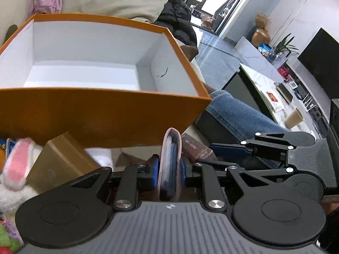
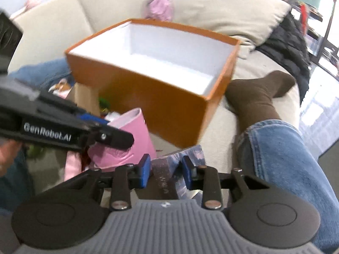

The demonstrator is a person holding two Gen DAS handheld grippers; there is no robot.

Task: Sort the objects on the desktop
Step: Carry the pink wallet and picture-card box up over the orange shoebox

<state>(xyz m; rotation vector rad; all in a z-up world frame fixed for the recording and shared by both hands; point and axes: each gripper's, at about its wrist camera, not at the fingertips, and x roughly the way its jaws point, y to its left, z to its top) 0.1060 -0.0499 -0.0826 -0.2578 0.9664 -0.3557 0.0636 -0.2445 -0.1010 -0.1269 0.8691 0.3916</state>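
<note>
An orange box point(image 1: 89, 114) with a white empty inside stands on the sofa; it also shows in the right wrist view point(image 2: 167, 103). My left gripper point(image 1: 169, 169) is shut on a pink-covered case point(image 1: 170, 160) held edge-up, just in front of the box's near wall. In the right wrist view this pink case point(image 2: 129, 139) hangs from the left gripper point(image 2: 110, 136). My right gripper point(image 2: 166, 170) is shut on a purple-blue book point(image 2: 167, 180), low before the box. The book's dark spine point(image 1: 197, 149) shows in the left wrist view beside the right gripper point(image 1: 233, 148).
A brown cardboard box point(image 1: 61, 158) and a white-pink plush toy point(image 1: 14, 169) lie left of my left gripper. A person's jeans leg point(image 2: 281, 158) and brown-socked foot point(image 2: 254, 97) lie right of the orange box. Cushions point(image 2: 224, 6) and a black jacket point(image 2: 290, 48) sit behind.
</note>
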